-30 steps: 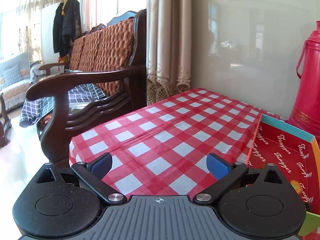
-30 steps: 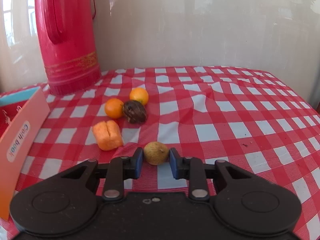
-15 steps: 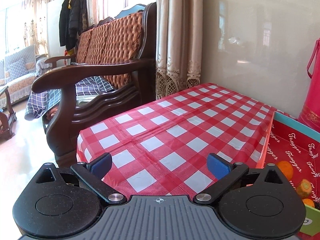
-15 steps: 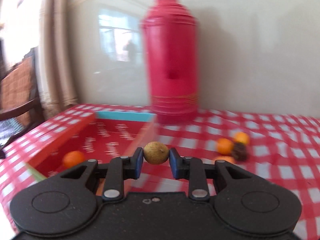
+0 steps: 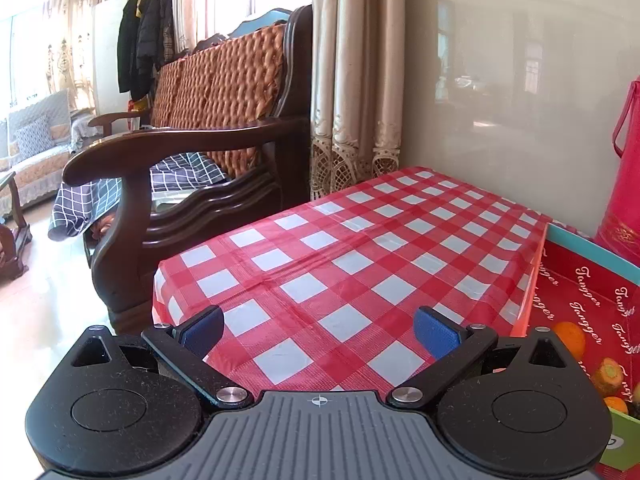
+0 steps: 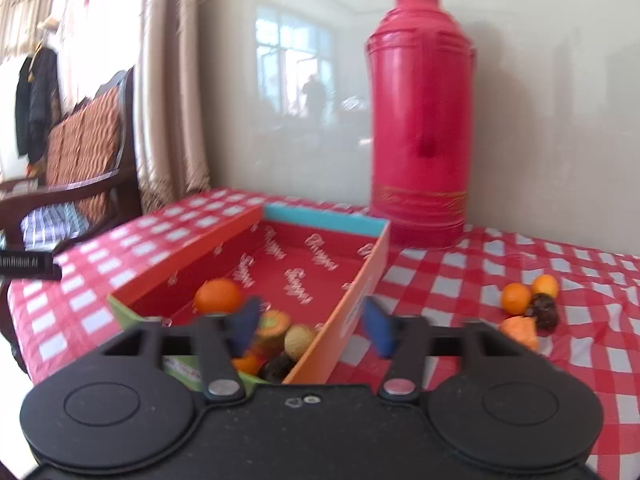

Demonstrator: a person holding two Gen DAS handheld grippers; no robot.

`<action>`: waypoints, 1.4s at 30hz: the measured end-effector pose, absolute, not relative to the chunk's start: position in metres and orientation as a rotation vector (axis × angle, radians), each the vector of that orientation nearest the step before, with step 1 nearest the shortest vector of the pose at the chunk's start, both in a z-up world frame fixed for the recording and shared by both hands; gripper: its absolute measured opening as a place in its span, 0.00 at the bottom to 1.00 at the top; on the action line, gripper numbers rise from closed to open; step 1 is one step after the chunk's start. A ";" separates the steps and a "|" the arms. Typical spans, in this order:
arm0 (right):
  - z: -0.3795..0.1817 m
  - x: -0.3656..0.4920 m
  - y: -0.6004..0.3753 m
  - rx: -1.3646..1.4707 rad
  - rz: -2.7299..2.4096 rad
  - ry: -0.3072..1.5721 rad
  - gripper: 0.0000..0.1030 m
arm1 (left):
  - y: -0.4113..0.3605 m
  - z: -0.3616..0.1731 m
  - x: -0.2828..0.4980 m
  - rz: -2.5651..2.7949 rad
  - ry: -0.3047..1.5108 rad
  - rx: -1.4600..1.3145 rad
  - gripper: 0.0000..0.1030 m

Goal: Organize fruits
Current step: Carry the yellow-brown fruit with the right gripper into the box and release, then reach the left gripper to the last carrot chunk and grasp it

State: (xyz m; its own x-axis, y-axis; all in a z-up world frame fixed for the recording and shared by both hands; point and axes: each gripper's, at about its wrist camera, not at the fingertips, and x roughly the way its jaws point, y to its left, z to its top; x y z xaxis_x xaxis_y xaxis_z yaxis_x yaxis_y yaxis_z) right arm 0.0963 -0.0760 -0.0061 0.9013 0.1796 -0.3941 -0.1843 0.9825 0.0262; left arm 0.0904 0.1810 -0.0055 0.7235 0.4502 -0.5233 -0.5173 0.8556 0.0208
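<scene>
In the right wrist view my right gripper [image 6: 312,326] is open and empty above the near right corner of the red cardboard box [image 6: 344,220]. The tan round fruit [image 6: 299,340] lies inside the box beside an orange [image 6: 218,295], a cut orange-green piece [image 6: 274,322], a dark fruit [image 6: 276,367] and a small orange [image 6: 247,362]. Two oranges [image 6: 517,298], a dark fruit [image 6: 545,313] and an orange chunk [image 6: 520,330] lie on the cloth to the right. My left gripper [image 5: 318,330] is open and empty over the checked cloth, left of the box [image 5: 592,264].
A tall red thermos [image 6: 420,120] stands behind the box against the wall. A dark wooden armchair [image 5: 192,160] stands past the table's left edge [image 5: 160,280]. The red-white checked cloth [image 5: 360,248] covers the table.
My right gripper carried the tan fruit from the cloth over to the box, opened and let it go into the box. My left gripper stayed open and shifted slightly.
</scene>
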 end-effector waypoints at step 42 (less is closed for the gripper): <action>-0.010 0.019 -0.270 0.105 -0.811 0.318 0.94 | -0.131 -0.010 0.118 -0.192 0.463 0.239 0.97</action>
State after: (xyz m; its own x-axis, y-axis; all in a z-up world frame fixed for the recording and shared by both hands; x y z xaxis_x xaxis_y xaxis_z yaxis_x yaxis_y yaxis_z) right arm 0.0190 -0.2700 -0.0098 0.6447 -0.6949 -0.3186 0.7263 0.6868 -0.0286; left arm 0.1185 -0.1308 -0.0096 0.8774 -0.1287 -0.4621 0.2365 0.9542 0.1832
